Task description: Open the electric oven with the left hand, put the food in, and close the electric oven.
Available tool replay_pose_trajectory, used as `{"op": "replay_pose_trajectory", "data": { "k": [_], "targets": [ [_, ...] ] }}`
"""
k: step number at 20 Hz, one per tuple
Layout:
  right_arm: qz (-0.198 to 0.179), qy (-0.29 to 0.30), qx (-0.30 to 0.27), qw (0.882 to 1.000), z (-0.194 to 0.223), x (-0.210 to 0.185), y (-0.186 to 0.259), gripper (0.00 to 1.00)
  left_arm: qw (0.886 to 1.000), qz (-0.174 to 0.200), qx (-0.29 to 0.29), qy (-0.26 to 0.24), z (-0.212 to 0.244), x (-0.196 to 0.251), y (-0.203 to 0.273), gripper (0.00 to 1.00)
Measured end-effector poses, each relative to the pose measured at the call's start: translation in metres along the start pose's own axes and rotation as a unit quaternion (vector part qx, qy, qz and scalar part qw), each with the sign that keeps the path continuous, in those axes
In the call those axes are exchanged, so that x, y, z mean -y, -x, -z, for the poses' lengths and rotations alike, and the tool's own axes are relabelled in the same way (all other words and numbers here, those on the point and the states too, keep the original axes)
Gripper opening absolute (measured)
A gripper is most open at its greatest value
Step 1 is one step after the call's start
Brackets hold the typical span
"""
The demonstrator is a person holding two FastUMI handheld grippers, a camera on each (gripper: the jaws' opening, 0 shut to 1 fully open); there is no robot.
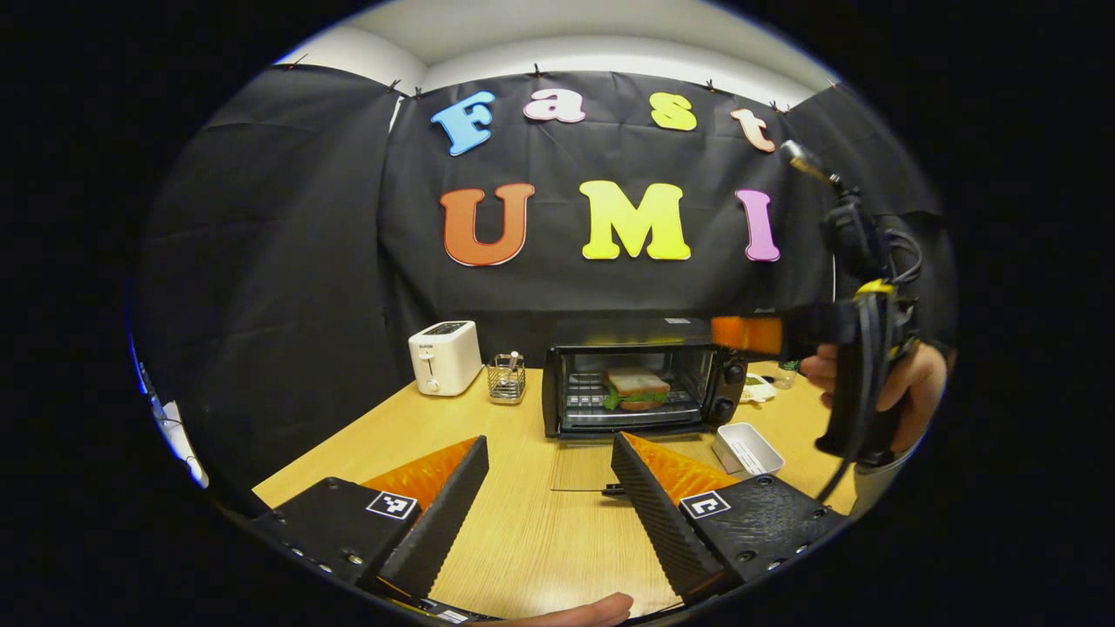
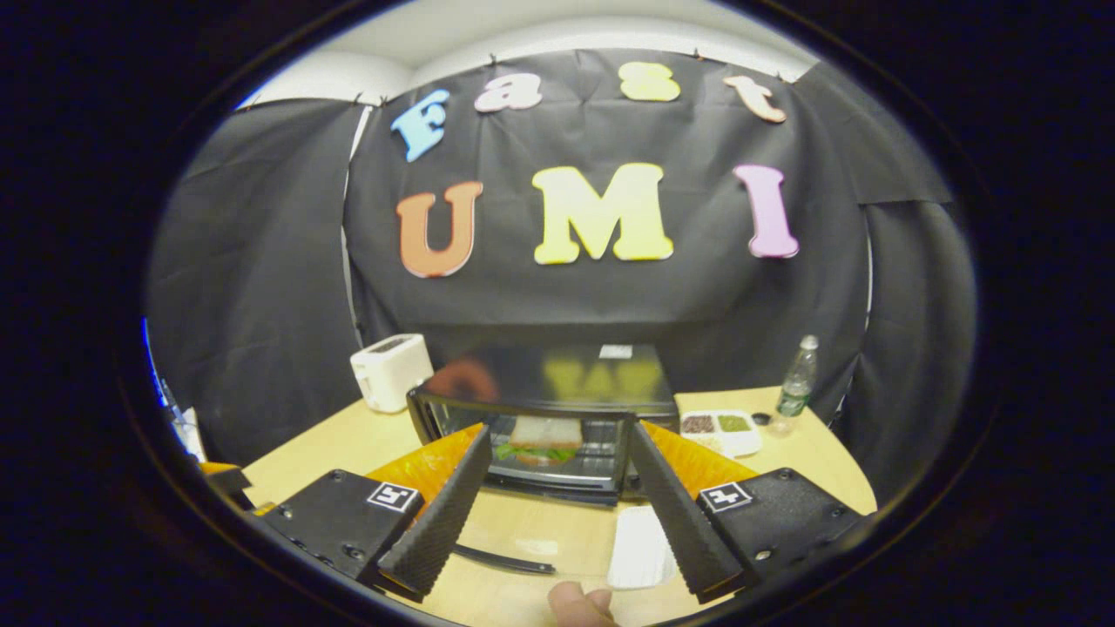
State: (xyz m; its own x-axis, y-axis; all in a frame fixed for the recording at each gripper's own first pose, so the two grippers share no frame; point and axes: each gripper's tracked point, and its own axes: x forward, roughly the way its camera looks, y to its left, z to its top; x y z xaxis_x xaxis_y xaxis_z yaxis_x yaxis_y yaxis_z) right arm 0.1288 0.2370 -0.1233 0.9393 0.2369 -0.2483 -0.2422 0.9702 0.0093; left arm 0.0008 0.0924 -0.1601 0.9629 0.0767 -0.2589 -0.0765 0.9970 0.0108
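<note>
While the oven (image 1: 640, 387) stands on the table (image 1: 523, 540) with its glass door (image 1: 584, 470) folded flat toward the camera, the left gripper (image 1: 549, 514) hangs in front of it with its jaws spread wide and nothing between them. The sandwich (image 1: 638, 388) lies on the rack inside the oven, well beyond the fingertips and a little right of the gap. The door's handle edge sits just ahead of the right finger's tip. A white tray (image 1: 747, 448) rests on the table right of the door, near that finger. Left of the oven stand a toaster (image 1: 445, 357) and a small wire holder (image 1: 507, 378). At the right of this view a hand (image 1: 906, 387) holds the right gripper up at oven-top height.

In the right gripper view, the right gripper (image 2: 557, 514) is also open and empty. The oven (image 2: 544, 418) lies straight ahead, and the sandwich (image 2: 542, 438) shows in the gap between the fingers, farther off, inside the chamber. The white tray (image 2: 640, 549) lies below, beside the right finger. A divided dish (image 2: 721, 429) and a bottle (image 2: 796, 376) stand right of the oven, the toaster (image 2: 390, 370) to its left.
</note>
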Motion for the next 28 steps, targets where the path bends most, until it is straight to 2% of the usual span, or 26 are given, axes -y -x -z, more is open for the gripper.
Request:
{"op": "replay_pose_trajectory", "data": {
  "k": [3,5,9,15,23,28],
  "targets": [
    [0.018,-0.013,0.035,0.999,-0.030,0.036,0.037,1.00,0.999,0.021,-0.025,0.000,0.013,0.023,-0.018,0.94],
    [0.017,-0.018,0.057,0.998,-0.047,0.057,0.060,0.99,0.999,0.040,-0.037,0.000,0.022,0.041,-0.031,0.94],
    [0.050,-0.006,0.113,0.992,-0.078,0.107,0.106,0.96,0.993,0.071,-0.093,0.004,0.059,0.077,-0.060,0.94],
    [0.085,-0.013,0.149,0.985,-0.100,0.162,0.153,0.96,0.981,0.081,-0.174,-0.011,0.117,0.109,-0.076,0.94],
    [0.097,0.009,0.151,0.984,-0.092,0.192,0.163,0.96,0.975,0.077,-0.208,-0.023,0.144,0.131,-0.092,0.94],
    [0.096,-0.008,0.145,0.985,-0.084,0.205,0.154,0.99,0.974,0.060,-0.219,-0.025,0.150,0.129,-0.100,0.94]
  ]
}}
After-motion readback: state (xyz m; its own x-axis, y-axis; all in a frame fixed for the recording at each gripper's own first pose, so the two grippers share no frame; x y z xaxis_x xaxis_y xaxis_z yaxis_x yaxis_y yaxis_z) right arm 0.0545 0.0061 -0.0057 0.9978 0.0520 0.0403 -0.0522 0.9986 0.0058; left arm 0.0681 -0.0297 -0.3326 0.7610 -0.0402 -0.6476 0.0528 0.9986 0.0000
